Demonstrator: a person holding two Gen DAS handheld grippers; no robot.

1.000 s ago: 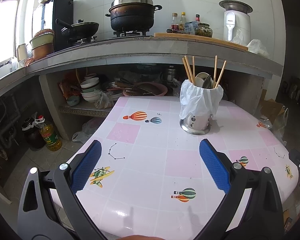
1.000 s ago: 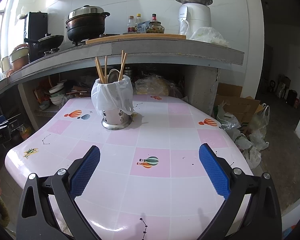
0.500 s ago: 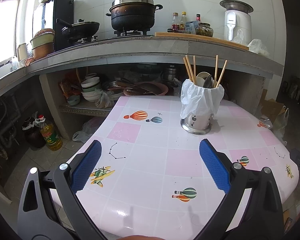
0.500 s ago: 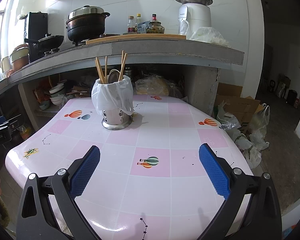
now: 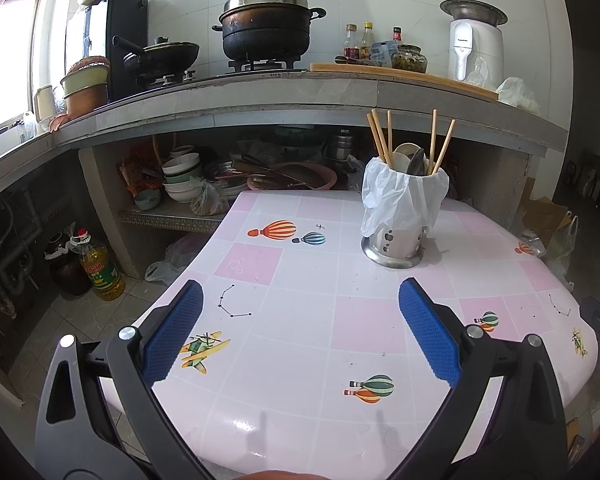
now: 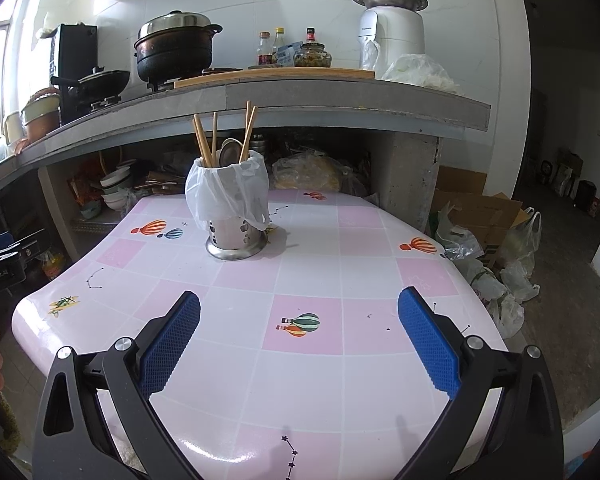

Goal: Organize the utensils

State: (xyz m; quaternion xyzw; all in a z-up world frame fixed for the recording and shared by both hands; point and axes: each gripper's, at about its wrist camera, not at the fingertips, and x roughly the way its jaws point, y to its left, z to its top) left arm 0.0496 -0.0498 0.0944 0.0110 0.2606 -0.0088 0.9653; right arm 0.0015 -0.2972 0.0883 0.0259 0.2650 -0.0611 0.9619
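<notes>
— While the left gripper (image 5: 300, 332) is hovering empty with fingers spread, where are the utensils?
— Upper right: wooden chopsticks (image 5: 380, 136) standing in the bag-lined steel holder (image 5: 396, 216).
— Right gripper (image 6: 298, 334)?
— Also gaping, empty; holder upper left. Probably approaching, reaching next.

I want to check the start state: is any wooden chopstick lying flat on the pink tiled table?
No, the wooden chopsticks all stand upright in the metal utensil holder lined with a white plastic bag, and none lies on the pink tiled table.
</notes>
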